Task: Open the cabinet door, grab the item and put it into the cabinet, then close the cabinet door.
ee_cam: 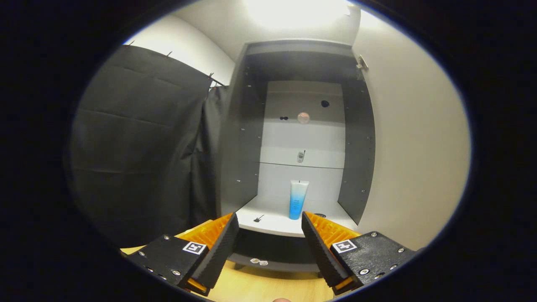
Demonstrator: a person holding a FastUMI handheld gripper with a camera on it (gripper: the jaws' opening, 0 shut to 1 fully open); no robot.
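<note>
The cabinet point(251, 138) stands ahead with its door point(411, 159) swung wide open to the right. A blue and white tube point(298, 199) stands upright on its cap on the white shelf point(272, 224) inside, near the shelf's middle, beyond my fingers. My gripper point(269, 224) is open, held in front of the shelf's front edge, with nothing between the fingers. The tube stands apart from both fingertips point(228, 235).
The booth's black cloth wall point(138, 147) hangs to the left of the cabinet. A wooden floor or tabletop point(260, 287) lies below the fingers. The cabinet's back panel point(302, 138) has small holes and a fitting. A small dark mark point(258, 218) lies on the shelf's left part.
</note>
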